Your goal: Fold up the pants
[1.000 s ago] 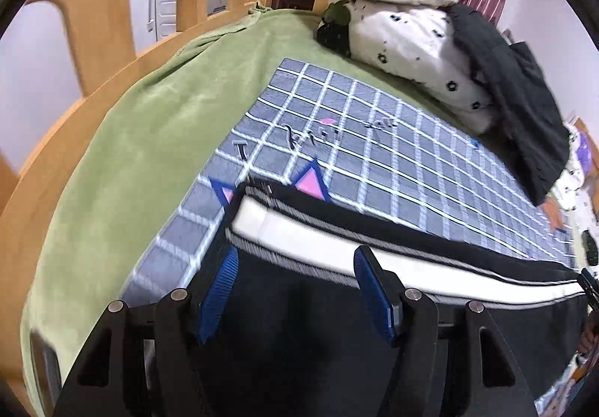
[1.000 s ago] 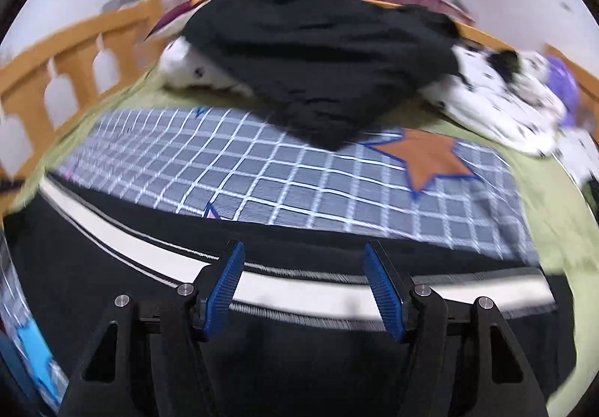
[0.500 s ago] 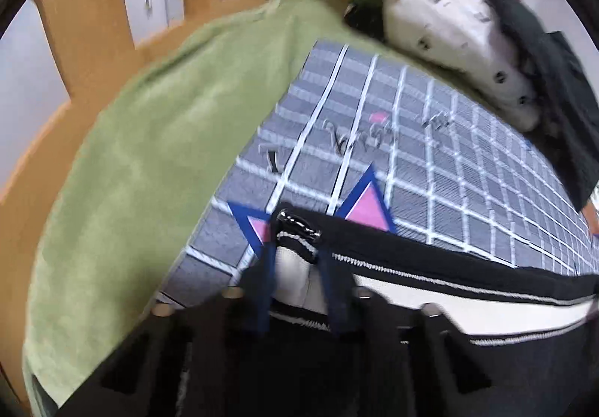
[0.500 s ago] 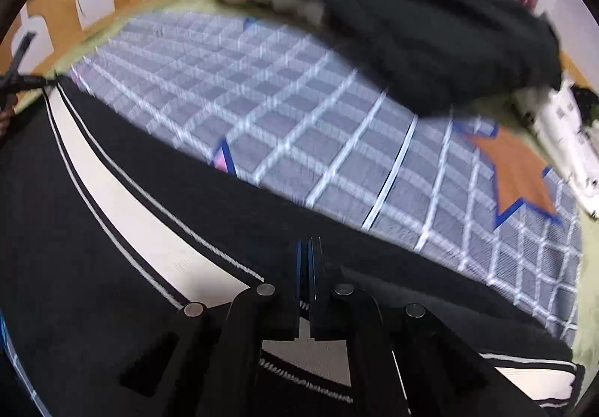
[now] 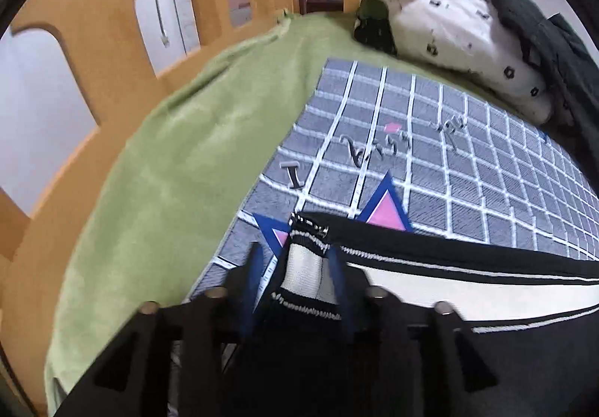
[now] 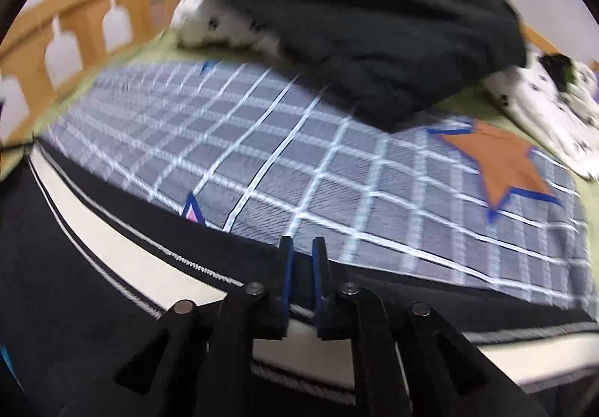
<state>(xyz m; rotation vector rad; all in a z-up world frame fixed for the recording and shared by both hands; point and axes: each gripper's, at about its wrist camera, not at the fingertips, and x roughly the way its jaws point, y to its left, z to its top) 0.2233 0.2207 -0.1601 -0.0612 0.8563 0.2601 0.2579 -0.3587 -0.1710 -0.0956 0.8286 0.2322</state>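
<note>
Black pants (image 5: pixel 468 353) with a white side stripe lie across the near part of a grey checked blanket (image 5: pixel 449 162). My left gripper (image 5: pixel 299 259) is shut on the bunched end of the pants, with the striped cloth pinched between its blue pads. My right gripper (image 6: pixel 301 256) is shut on the far black edge of the pants (image 6: pixel 93 267), further along the same stripe. The stripe runs from one gripper to the other. The lower part of the pants is hidden under both grippers.
A green sheet (image 5: pixel 168 154) covers the bed inside a wooden rail (image 5: pixel 93 42). A pile of white spotted bedding (image 5: pixel 460 31) and a black garment (image 6: pixel 355 16) lies at the far end. An orange star patch (image 6: pixel 498 162) is on the blanket.
Both grippers went from open over the pants to shut on the cloth. The left end of the pants is now bunched and lifted between the left pads.
</note>
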